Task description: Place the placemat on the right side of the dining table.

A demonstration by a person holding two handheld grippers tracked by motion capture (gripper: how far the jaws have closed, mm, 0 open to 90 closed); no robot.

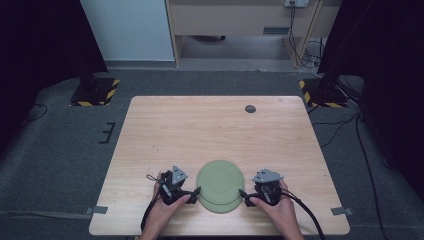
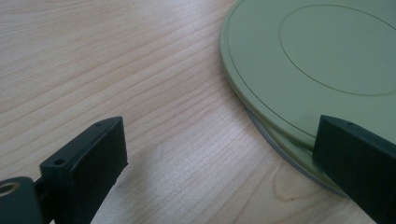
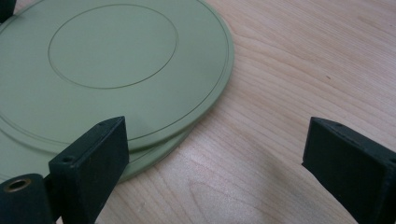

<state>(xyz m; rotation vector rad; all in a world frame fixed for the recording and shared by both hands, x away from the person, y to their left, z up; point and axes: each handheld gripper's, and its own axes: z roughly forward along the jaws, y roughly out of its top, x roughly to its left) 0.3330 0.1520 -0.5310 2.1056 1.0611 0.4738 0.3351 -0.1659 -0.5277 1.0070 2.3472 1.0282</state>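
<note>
1. Two green plates, stacked w/ a slight offset: top plate (image 1: 219,180) sits on the lower plate (image 1: 222,206), whose edge peeks out at 6 o'clock of the stack. Stack lies flat on the tabletop (image 1: 215,125), near its front edge, about mid-width.
2. Handling, my read: thin, stiff, prob. light plastic or melamine; smooth matte face, so likely slippery. Low rim flush w/ the wood, little to get under.
3. Best hold: pinch the top plate's rim where it overhangs the lower one, one jaw above, one below. Watch the lower plate doesn't drag along.
4. Left hand-held gripper (image 1: 192,192) at 9 o'clock of the stack, jaws wide apart, holding nothing; in the left gripper view one jaw is right at the rim.
5. Right hand-held gripper (image 1: 243,195) at 3 o'clock, also spread wide, empty, one jaw beside the rim.
6. Small dark disc (image 1: 250,108) far off at 12 o'clock.
</note>
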